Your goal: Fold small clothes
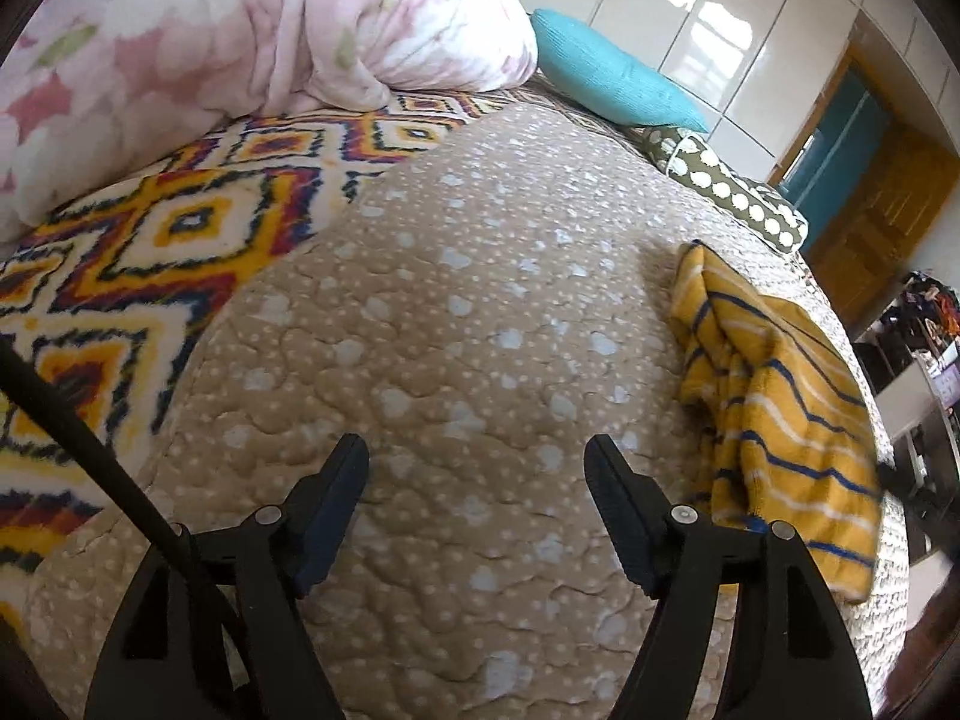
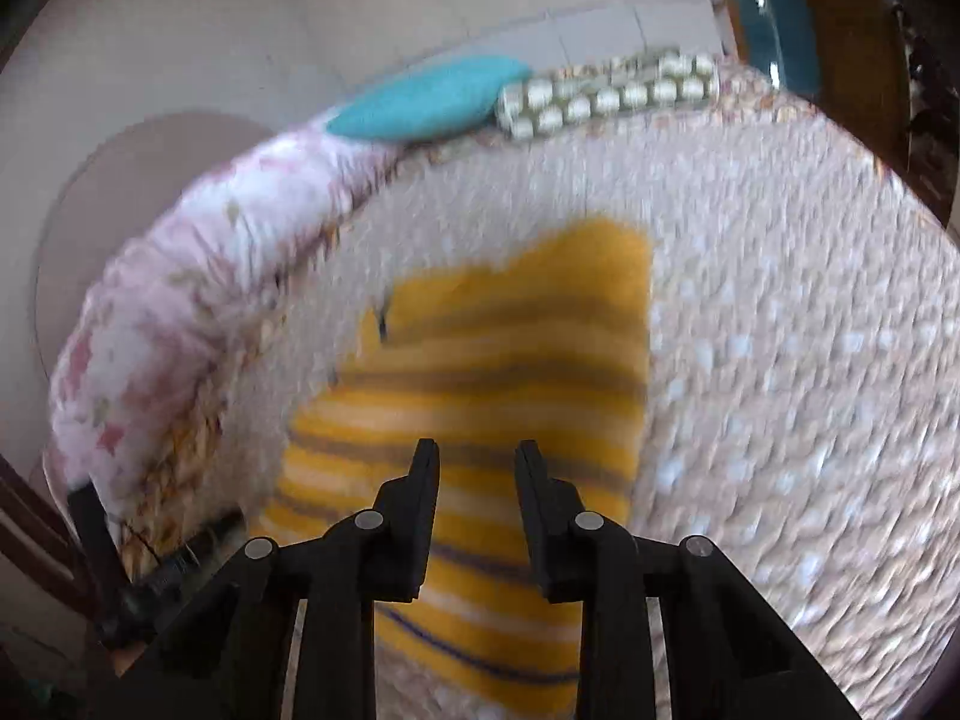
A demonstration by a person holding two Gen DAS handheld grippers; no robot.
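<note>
Across the beige quilted bedspread with pale spots (image 1: 456,312), going left to right: pink floral duvet bundle (image 1: 240,30) at far left, zigzag-patterned fleece blanket in orange, navy and white (image 1: 138,252) below it, then turquoise cushion (image 1: 606,78) and olive bolster with white dots (image 1: 726,192) at the head end. The mustard-yellow knit garment with blue and white stripes (image 1: 780,402) lies rumpled near the right edge of the bed, well apart from my left gripper (image 1: 477,462).

My left gripper hangs over bare quilt, its fingers spread wide, nothing between them. My right gripper (image 2: 477,456) is above the garment (image 2: 480,372) with its jaws drawn in to a narrow gap; no cloth sits between the tips, so it holds nothing.

Risks, as I judge them:
- Right wrist view is smeared, so aim at a hem could be off and I pinch quilt with cloth.
- Narrow right jaws may push the knit instead of straddling an edge.
- Garment sits close to the bed edge; a drag toward that side could slide it off.
- Bunched layers: grabbing two at once gives a crooked fold.
- Left gripper is far off, so one-handed pulling would skew it.

Writing, brands, labels: none readable in either view.
</note>
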